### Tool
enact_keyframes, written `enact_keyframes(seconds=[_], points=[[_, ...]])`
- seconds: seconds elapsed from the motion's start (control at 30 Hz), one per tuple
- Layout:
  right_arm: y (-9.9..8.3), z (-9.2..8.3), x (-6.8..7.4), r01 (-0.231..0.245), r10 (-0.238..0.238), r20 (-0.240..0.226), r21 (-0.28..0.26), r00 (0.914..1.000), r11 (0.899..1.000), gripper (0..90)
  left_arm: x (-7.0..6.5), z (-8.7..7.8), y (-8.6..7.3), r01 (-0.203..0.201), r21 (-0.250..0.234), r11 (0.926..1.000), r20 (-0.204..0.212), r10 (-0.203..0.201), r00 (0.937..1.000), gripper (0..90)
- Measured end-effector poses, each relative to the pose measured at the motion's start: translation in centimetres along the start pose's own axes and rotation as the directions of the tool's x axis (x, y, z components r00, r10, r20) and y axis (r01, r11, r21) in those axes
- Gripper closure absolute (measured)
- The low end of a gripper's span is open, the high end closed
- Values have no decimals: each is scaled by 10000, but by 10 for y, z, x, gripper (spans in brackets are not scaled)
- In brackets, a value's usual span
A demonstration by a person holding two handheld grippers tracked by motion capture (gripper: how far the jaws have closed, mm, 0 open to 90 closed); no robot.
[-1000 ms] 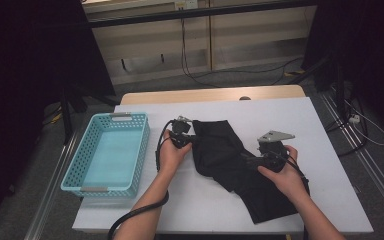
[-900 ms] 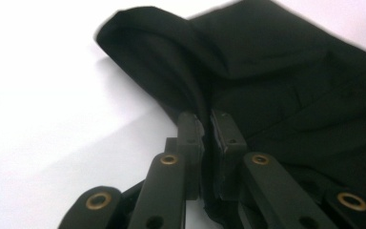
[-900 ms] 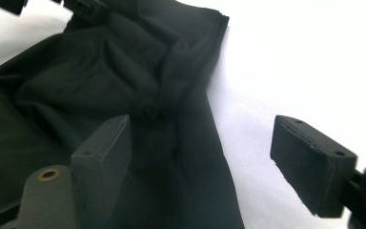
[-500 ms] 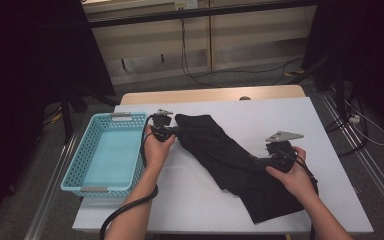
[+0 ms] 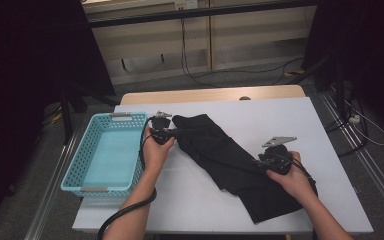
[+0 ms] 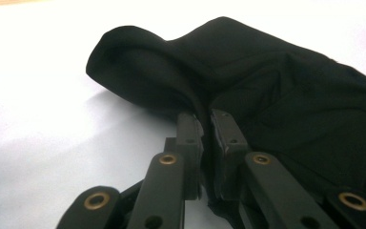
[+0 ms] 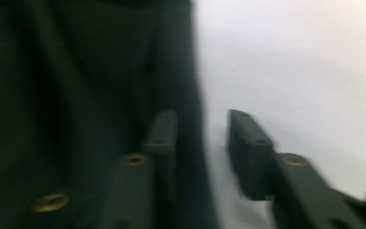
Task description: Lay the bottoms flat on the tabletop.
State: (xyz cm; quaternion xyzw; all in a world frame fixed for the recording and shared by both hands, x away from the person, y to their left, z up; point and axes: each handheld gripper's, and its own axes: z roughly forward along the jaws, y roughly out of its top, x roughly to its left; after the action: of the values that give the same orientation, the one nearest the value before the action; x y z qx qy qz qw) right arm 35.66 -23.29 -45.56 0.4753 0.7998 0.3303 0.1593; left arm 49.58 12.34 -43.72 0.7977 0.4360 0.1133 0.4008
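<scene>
The cloth lies on the tabletop, running from 11 to 5 o'clock; the basket stands at its 9 o'clock.

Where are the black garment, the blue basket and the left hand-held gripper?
black garment [image 5: 230, 160], high view, middle of the cloth
blue basket [image 5: 82, 156], high view, left wall
left hand-held gripper [image 6: 206, 129], left gripper view, between fingertips

**White worktop, two things on it**

The worktop is white with a pale wooden strip along its far edge. A black cloth lies spread from centre toward five o'clock. A turquoise basket sits at nine o'clock, overhanging the left edge.
</scene>
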Motion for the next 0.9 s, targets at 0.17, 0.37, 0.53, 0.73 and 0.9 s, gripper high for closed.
enact_keyframes(seconds=[0.17, 0.37, 0.53, 0.73, 0.9], points=[[-1, -2, 3, -44, 58, -664, 217, 9978, 9998, 896, -1, -3, -1, -41, 21, 10000, 140, 41, 9999, 828], [2, -5, -11, -430, 428, -309, -57, 9986, 9991, 900, 0, -1, -4, 104, -91, 9999, 188, -102, 9998, 822], [10, -10, -34, -753, 790, 516, -700, 9955, 9947, 900, -1, 4, -5, 157, -131, 9998, 297, -153, 9994, 814], [17, 0, -51, -1038, 1179, 1279, -1119, 9848, 9883, 883, -6, 11, -5, 114, -85, 9999, 318, -111, 9994, 771], [12, -8, -52, -1398, 1544, 1333, -1127, 9790, 9837, 623, -8, 11, -5, 182, -185, 9997, 448, -173, 9988, 698]])
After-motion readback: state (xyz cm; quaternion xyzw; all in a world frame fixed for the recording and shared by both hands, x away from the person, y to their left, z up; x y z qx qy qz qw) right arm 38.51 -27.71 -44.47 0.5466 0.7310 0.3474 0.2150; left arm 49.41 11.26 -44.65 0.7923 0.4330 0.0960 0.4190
